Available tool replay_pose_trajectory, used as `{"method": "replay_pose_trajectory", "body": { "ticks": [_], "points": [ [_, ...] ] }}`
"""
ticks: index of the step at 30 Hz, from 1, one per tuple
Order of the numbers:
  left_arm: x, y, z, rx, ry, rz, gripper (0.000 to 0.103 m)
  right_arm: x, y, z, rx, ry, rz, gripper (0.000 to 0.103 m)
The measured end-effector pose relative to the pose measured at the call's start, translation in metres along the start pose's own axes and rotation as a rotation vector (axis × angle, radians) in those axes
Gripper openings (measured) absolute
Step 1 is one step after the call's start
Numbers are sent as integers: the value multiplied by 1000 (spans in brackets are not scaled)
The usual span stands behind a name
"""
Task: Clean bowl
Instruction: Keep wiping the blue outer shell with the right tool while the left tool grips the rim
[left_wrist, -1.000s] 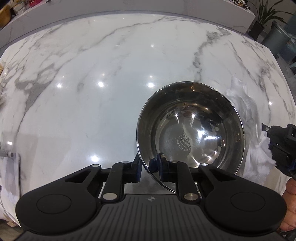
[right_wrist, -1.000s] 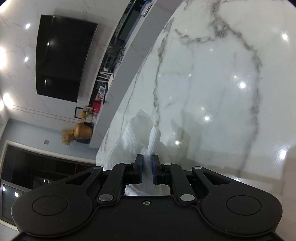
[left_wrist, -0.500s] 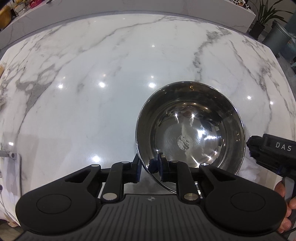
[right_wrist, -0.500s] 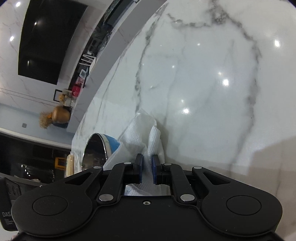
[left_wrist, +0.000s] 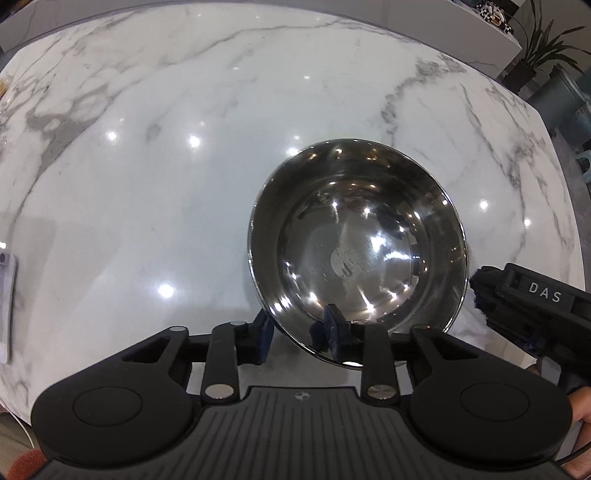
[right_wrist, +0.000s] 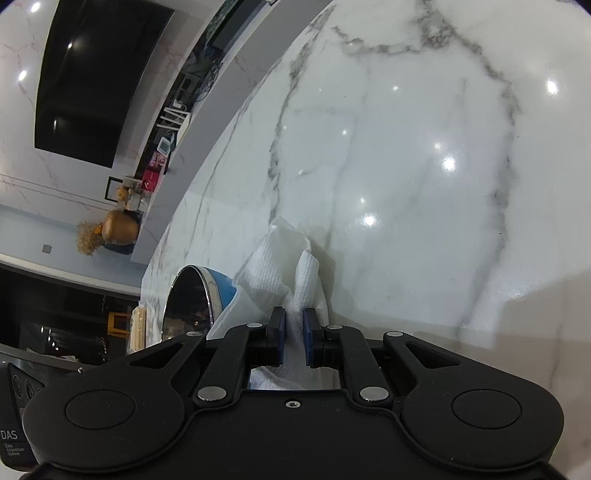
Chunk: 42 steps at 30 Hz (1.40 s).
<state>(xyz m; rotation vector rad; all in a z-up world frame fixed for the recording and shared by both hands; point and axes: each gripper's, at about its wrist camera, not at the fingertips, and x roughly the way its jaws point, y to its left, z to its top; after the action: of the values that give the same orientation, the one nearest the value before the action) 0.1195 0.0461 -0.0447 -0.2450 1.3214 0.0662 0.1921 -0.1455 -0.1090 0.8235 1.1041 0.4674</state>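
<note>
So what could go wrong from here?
1. The left hand-held gripper straddles only the bowl rim, with its jaws wider than in the earlier pictures; the tilted steel bowl could slip onto the marble top.
2. The right hand-held gripper pinches one fold of paper towel; loose towel may drag or tear free while wiping.

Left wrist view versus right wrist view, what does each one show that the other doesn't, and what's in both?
Only the left wrist view shows the bowl's shiny inside with its round base stamp, the left gripper straddling the near rim, and a potted plant. Only the right wrist view shows the white paper towel pinched in the right gripper, the bowl's blue outside, and a dark wall screen. Both show the steel bowl and the marble counter.
</note>
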Motion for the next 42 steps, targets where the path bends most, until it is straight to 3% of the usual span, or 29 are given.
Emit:
{"method": "replay_pose_trajectory", "body": {
  "ticks": [9, 12, 17, 26, 31, 37, 42],
  "points": [
    [-3, 9, 8, 75, 4, 48, 16, -22, -4, 3, 40, -67, 200, 10],
    [-3, 9, 9, 85, 4, 54, 16, -24, -5, 3, 43, -67, 221, 10],
    [-2, 6, 9, 104, -5, 70, 17, -22, -6, 2, 39, -42, 177, 10],
    [1, 6, 13, 129, -36, 62, 17, -10, 3, -5, -67, 33, -14, 10],
    [2, 9, 12, 94, -47, 49, 18, -12, 1, -8, -65, 38, -20, 10],
    [6, 23, 4, -84, -7, -41, 27, -14, 5, -5, -98, 36, -35, 10],
    [2, 18, -2, -69, -12, -16, 27, -14, 10, -6, -136, 35, -50, 10]
  ]
}}
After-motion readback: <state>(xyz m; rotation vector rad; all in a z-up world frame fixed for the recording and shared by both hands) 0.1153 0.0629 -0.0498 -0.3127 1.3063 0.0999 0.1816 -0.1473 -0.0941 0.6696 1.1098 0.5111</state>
